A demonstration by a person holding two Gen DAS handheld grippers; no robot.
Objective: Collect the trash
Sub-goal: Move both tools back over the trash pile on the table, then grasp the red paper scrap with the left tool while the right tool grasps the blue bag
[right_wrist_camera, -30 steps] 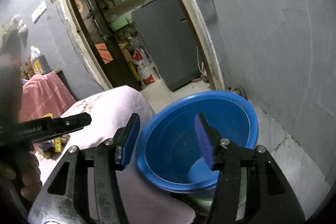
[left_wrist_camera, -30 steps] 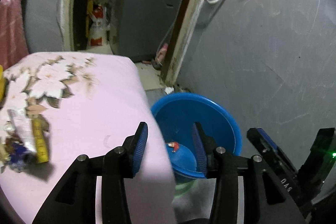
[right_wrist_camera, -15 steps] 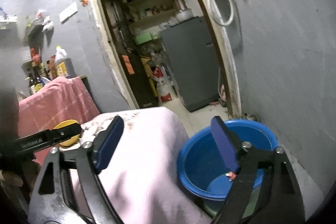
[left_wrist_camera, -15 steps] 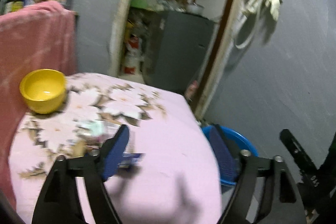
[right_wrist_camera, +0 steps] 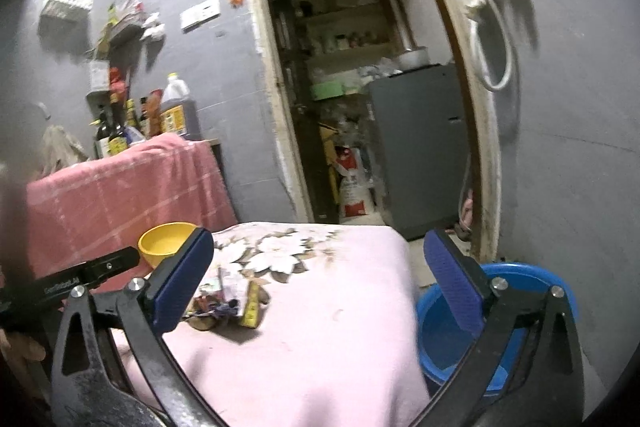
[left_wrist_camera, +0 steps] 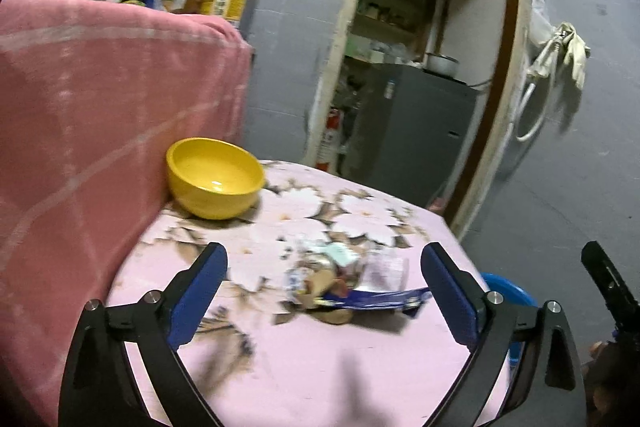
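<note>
Left wrist view: the left gripper (left_wrist_camera: 322, 291) is hanging wide over the pink flowered tablecloth (left_wrist_camera: 320, 367), its jaws having just been spreading, nothing between the pads. The trash pile (left_wrist_camera: 348, 279), crumpled wrappers with a blue packet on top, is lying dead ahead, near the pads. The risk: this heap is looking loose, so a pinch may be lifting one wrapper and scattering the rest. The yellow bowl (left_wrist_camera: 216, 177) is sitting behind it, apparently empty.

Right wrist view: the right gripper (right_wrist_camera: 316, 283) is also gaping wide, holding nothing. The trash pile (right_wrist_camera: 226, 301) is lying beside its left pad. The blue basin (right_wrist_camera: 560, 291) is waiting on the floor beside the table edge; its contents are mostly hidden. Wrappers could be dropping short of it.
</note>
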